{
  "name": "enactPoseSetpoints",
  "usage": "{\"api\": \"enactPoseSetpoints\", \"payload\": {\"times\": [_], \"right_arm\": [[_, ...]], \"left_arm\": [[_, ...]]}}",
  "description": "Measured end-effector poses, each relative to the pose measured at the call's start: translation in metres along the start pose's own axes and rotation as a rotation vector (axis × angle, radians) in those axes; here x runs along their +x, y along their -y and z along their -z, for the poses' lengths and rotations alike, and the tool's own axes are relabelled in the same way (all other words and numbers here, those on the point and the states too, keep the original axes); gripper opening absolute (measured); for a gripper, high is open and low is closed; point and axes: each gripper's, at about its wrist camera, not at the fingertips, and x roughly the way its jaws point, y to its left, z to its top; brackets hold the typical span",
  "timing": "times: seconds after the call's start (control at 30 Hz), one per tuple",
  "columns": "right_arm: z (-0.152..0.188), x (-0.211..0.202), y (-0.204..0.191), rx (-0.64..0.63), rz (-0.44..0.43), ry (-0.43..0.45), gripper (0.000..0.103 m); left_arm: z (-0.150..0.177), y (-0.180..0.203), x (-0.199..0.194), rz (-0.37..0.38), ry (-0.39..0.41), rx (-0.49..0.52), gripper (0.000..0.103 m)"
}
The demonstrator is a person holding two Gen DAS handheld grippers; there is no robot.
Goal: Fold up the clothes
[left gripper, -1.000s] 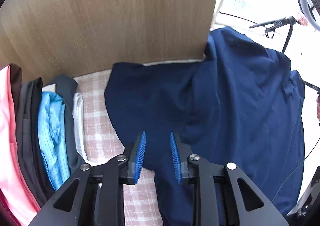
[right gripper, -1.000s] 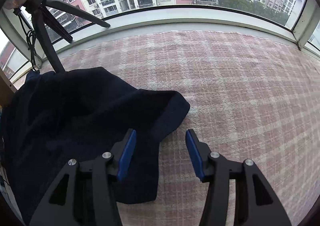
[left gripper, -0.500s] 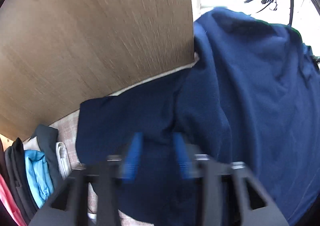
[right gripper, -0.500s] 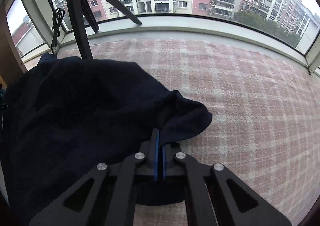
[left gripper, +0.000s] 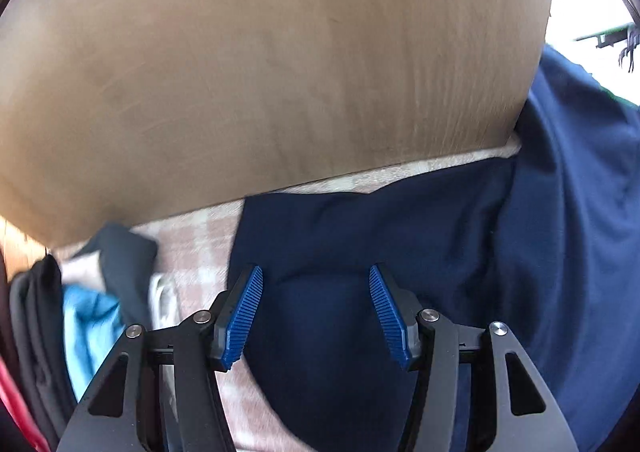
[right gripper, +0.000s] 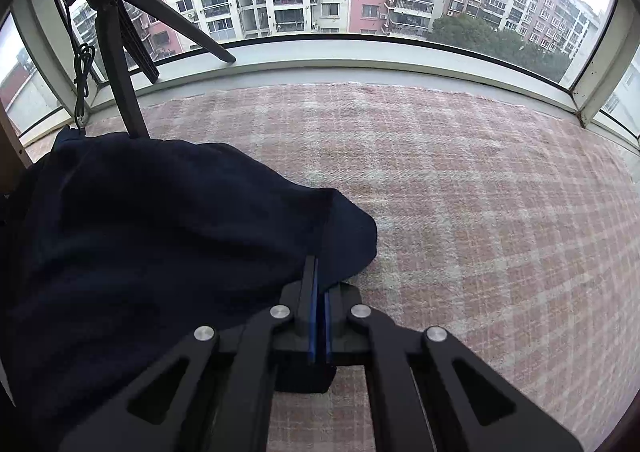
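A navy blue garment (left gripper: 440,252) lies rumpled on the pink checked blanket (left gripper: 192,252), up against a wooden panel. My left gripper (left gripper: 316,312) hangs over its near-left part. Its jaws are closing, but the blue pads (left gripper: 244,316) stand apart, with a fold of navy cloth between them that they do not press. In the right wrist view the same garment (right gripper: 140,232) fills the left side. My right gripper (right gripper: 318,280) is shut on a ridge of cloth near its rounded right end.
A wooden panel (left gripper: 260,72) stands upright right behind the garment. A pile of clothes (left gripper: 88,324), blue, black and pink, lies at the left. A black tripod (right gripper: 116,52) stands on the window sill (right gripper: 360,60). Bare blanket (right gripper: 480,192) stretches to the right.
My left gripper came down closer to the garment and the wooden panel, and its pads show wider apart. My right gripper shut on the garment's edge and the cloth rose into a ridge.
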Motion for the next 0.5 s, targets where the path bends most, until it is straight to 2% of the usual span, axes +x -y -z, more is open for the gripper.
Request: {"api": "enactPoseSetpoints", "payload": {"times": [0.07, 0.13, 0.2, 0.27, 0.3, 0.33, 0.4, 0.5], "right_arm": [[0.000, 0.003, 0.001, 0.006, 0.002, 0.000, 0.002], [0.003, 0.002, 0.003, 0.016, 0.003, 0.005, 0.002], [0.006, -0.001, 0.007, 0.027, 0.009, 0.014, 0.002], [0.008, 0.000, 0.010, 0.035, 0.027, 0.016, 0.002], [0.009, 0.002, 0.011, 0.036, 0.060, 0.011, 0.002], [0.009, 0.005, 0.013, 0.042, 0.063, 0.004, 0.002], [0.010, 0.011, 0.017, 0.062, 0.053, -0.007, 0.002], [0.010, 0.010, 0.018, 0.067, 0.043, -0.003, 0.002]], "left_arm": [[0.000, -0.001, -0.003, 0.027, 0.001, -0.023, 0.000], [0.002, -0.008, -0.018, 0.036, 0.043, -0.062, 0.000], [0.007, -0.023, -0.046, -0.010, 0.108, -0.129, 0.000], [0.016, -0.044, -0.070, -0.128, 0.166, -0.217, 0.000], [0.020, -0.053, -0.073, -0.164, 0.169, -0.253, 0.001], [0.022, -0.060, -0.069, -0.163, 0.153, -0.274, 0.001], [0.023, -0.064, -0.050, -0.144, 0.072, -0.261, 0.005], [0.023, -0.060, -0.053, -0.144, 0.056, -0.211, 0.011]]}}
